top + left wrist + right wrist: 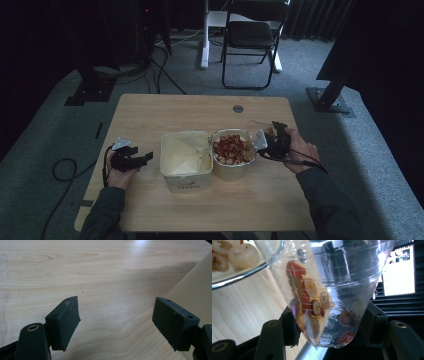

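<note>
Right gripper view: right gripper clamped a tilted plastic cup; left gripper gaped empty over table.

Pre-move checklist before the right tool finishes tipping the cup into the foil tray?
1. Right tool gripping the clear cup: ok, jaws clamp its base.
2. Cup mouth over the foil tray: ok, tilted at its right rim.
3. Cup emptied: not ok, red and pale pieces cling inside.
4. Left tool free: ok, open, holding nothing.
5. Paper container clear of the pour: ok, on the tray's far side.
6. Tray steadied: cannot tell.
</note>
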